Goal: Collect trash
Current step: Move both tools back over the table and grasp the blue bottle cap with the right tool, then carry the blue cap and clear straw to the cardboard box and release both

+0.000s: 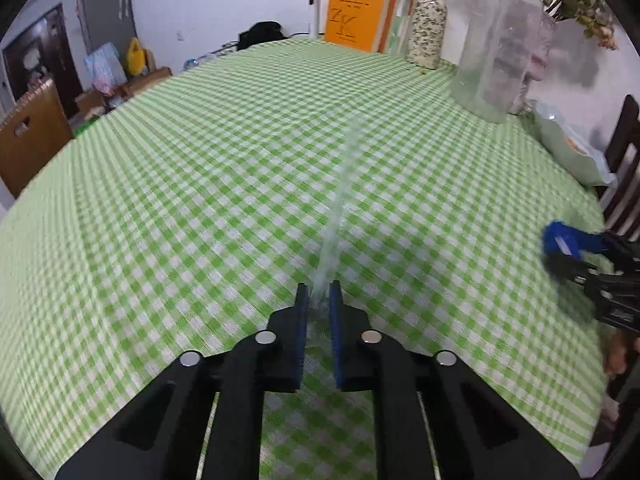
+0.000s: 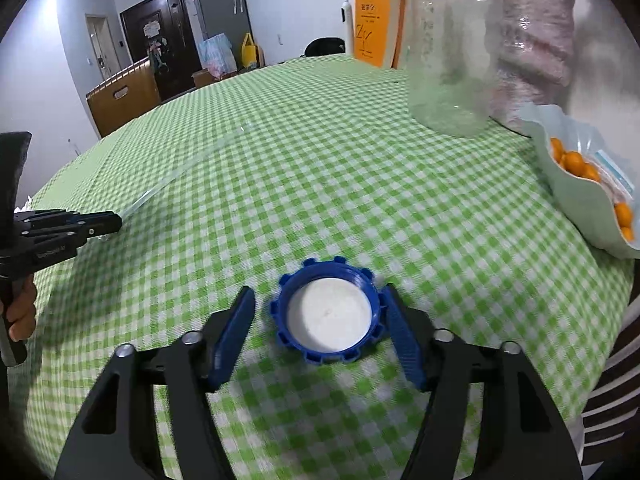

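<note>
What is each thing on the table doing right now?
Left gripper: shut on the clear straw.
Clear straw: gripped at one end, the rest stretching out over the tablecloth.
Right gripper: open, one finger on each side of the blue cap.
Blue cap: lying open side up on the green checked tablecloth, white inside showing.
Clear jar: standing upright.
Bowl: holding small orange fruit.

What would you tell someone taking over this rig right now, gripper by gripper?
Left gripper: shut on the clear plastic straw, which sticks out over the checked tablecloth.
Right gripper: open, straddling the blue bottle cap lying white inside up on the cloth; pads not clearly pressing.
Done: straw gripped.
Left: close on the cap, lift both, carry to the trash; no bin in view.
</note>
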The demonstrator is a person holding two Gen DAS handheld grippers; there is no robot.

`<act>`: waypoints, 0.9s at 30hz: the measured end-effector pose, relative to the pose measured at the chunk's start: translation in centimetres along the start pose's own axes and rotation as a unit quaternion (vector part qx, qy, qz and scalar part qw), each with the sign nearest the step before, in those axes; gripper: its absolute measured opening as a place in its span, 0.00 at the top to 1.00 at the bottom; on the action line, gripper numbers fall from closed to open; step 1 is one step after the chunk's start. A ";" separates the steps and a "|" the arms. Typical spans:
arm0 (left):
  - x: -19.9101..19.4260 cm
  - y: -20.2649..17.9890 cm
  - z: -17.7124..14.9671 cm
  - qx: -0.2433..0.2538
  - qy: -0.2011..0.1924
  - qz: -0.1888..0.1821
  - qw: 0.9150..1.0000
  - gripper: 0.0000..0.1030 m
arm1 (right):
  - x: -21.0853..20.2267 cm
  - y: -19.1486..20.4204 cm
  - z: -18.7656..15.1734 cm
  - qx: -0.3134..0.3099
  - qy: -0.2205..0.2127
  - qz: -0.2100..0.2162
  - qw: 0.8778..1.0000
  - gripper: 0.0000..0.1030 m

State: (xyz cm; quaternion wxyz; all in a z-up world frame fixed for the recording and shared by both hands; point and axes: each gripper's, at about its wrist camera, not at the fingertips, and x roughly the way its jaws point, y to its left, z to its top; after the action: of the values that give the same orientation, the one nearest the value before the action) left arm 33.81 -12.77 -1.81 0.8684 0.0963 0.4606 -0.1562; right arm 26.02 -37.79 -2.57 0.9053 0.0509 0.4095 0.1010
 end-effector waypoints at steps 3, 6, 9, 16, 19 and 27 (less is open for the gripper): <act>-1.6 0.5 -0.7 0.001 -0.011 0.001 1.000 1.00 | 0.0 0.1 0.0 0.004 -0.001 0.006 1.000 0.49; -3.5 0.4 -0.3 -0.005 -0.030 -0.004 1.000 1.00 | -0.5 0.3 0.0 0.005 -0.006 0.010 1.000 0.49; -6.3 0.0 0.3 0.001 -0.060 -0.007 0.998 1.00 | -1.8 0.6 0.0 0.003 -0.019 0.015 1.000 0.49; -11.8 -3.0 0.7 0.029 -0.108 -0.025 0.993 1.00 | -6.0 -0.1 -0.9 0.007 -0.051 0.005 0.999 0.49; -13.1 -4.6 -0.3 0.044 -0.112 -0.038 0.992 1.00 | -8.0 -1.0 -1.9 0.016 -0.062 -0.007 0.998 0.49; -13.9 -13.8 -4.3 0.149 -0.090 -0.104 0.979 1.00 | -15.6 -7.4 -7.9 0.076 -0.076 -0.090 0.990 0.49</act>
State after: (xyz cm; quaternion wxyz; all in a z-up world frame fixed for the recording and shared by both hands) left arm 18.19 -21.76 6.99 0.8612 0.1619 0.3598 -0.3205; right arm 11.09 -48.39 2.37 0.9327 0.0898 0.3489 -0.0167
